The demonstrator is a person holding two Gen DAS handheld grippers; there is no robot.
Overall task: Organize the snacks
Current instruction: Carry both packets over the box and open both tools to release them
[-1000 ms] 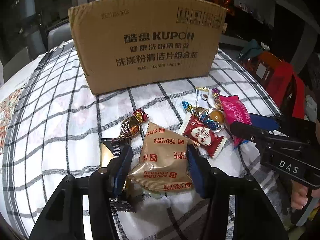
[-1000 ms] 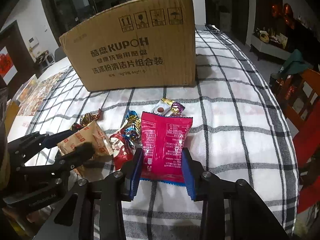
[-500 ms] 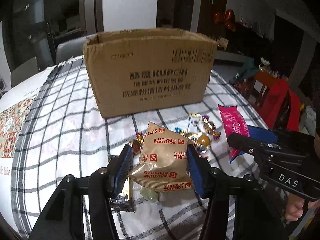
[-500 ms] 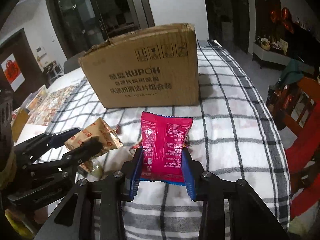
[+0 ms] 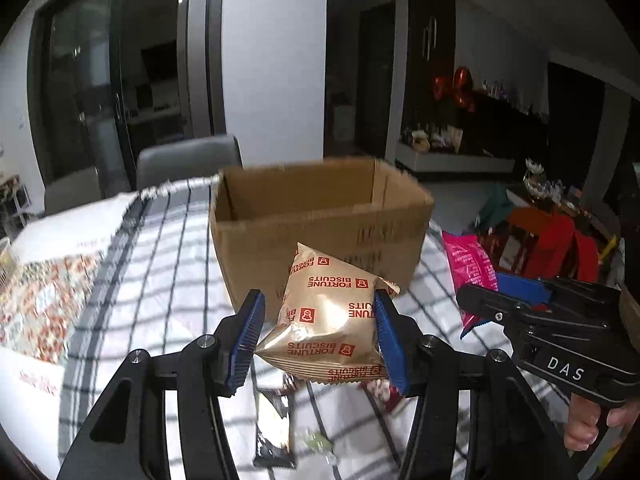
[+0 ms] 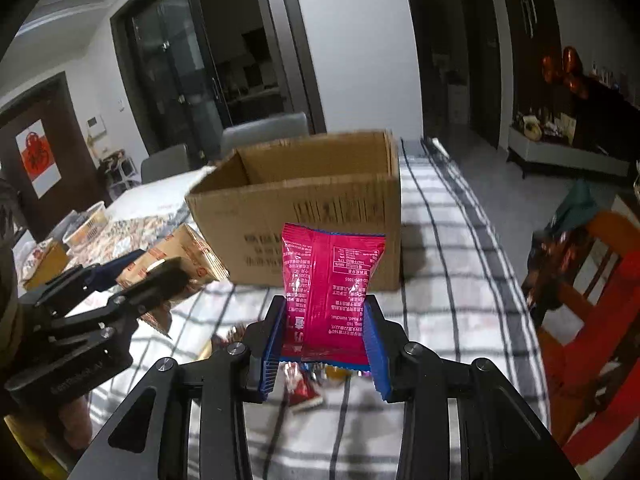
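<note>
A gold Fortune Biscuits pack (image 5: 332, 320) hangs in the air with my left gripper (image 5: 316, 308) shut on it. My right gripper (image 6: 325, 302) is shut on a pink snack pack (image 6: 332, 280), also lifted. Both packs sit in front of the open-topped cardboard box (image 5: 320, 236) (image 6: 304, 208), about level with its front wall. In the left wrist view the right gripper (image 5: 492, 290) and pink pack (image 5: 468, 264) are at the right. In the right wrist view the left gripper (image 6: 164, 264) and gold pack (image 6: 188, 248) are at the left.
Loose wrapped sweets (image 6: 304, 384) and a dark wrapper (image 5: 276, 424) lie on the checked tablecloth (image 6: 440, 240) below the grippers. A floral mat (image 5: 44, 292) covers the table's left side. Grey chairs (image 5: 188, 160) stand behind the box, a red chair (image 6: 600, 300) at the right.
Both grippers have risen off the table with their packs and tilted upward. The box's open top has come into view and the loose sweets have dropped low in the pictures.
</note>
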